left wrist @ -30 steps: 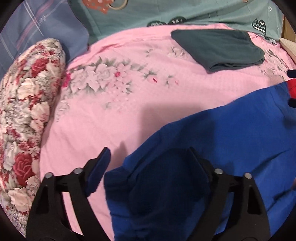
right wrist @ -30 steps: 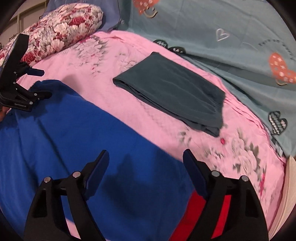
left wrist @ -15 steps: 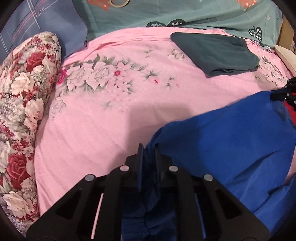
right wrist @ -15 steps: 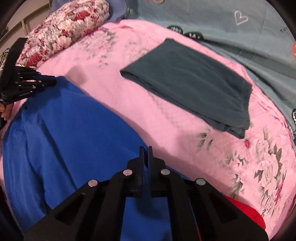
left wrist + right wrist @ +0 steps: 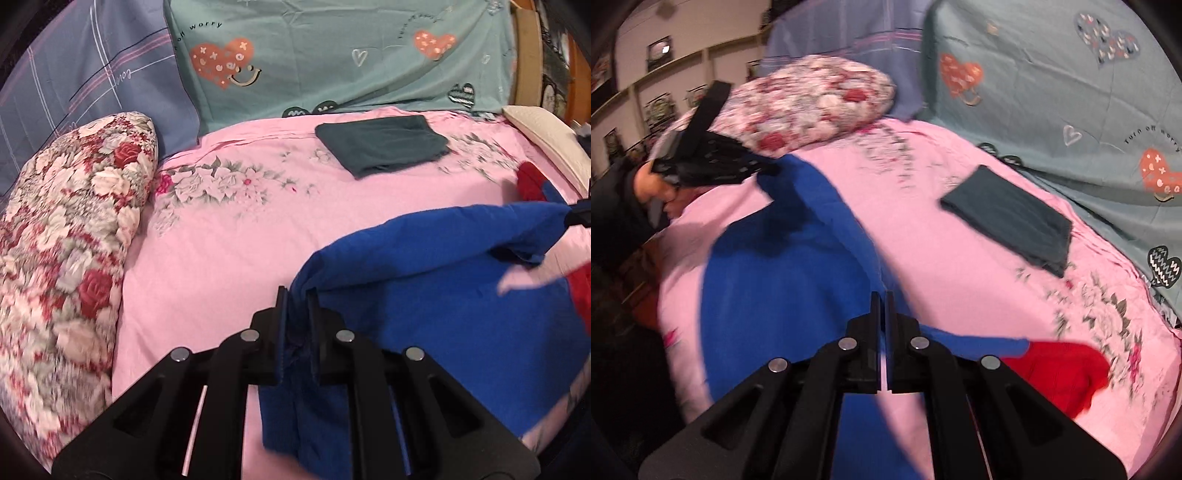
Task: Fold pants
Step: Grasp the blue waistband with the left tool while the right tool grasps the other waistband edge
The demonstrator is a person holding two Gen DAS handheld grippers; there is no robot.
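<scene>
Left wrist view: my left gripper (image 5: 297, 295) is closed on a bunched edge of the blue pants (image 5: 443, 295), and the cloth fills the narrow gap between the two fingers. From this pinch the fabric goes in a raised ridge to the right, where my right gripper (image 5: 576, 218) shows at the frame edge with the other end of the same edge. Under the ridge the rest of the pants lies on the pink floral bedsheet (image 5: 221, 240). A red garment (image 5: 530, 181) lies beside the pants on the right. Farther back, a folded dark green garment (image 5: 380, 144) rests flat on the sheet, well apart from the pants. A floral pillow (image 5: 74, 221) lies along the left side, and a teal cover with hearts (image 5: 332, 55) and a blue plaid pillow (image 5: 92, 74) stand behind the bed.

In the right wrist view, my right gripper (image 5: 882, 295) has its fingers pressed almost together, with only a thin slit between them, and blue cloth (image 5: 783, 280) passes at the tips; I cannot see clearly how much it holds. The pants stretch from there up to my left gripper (image 5: 768, 170), lifted near the floral pillow (image 5: 820, 99). This view is blurred. The red garment (image 5: 1060, 369) lies just right of my fingers.
</scene>
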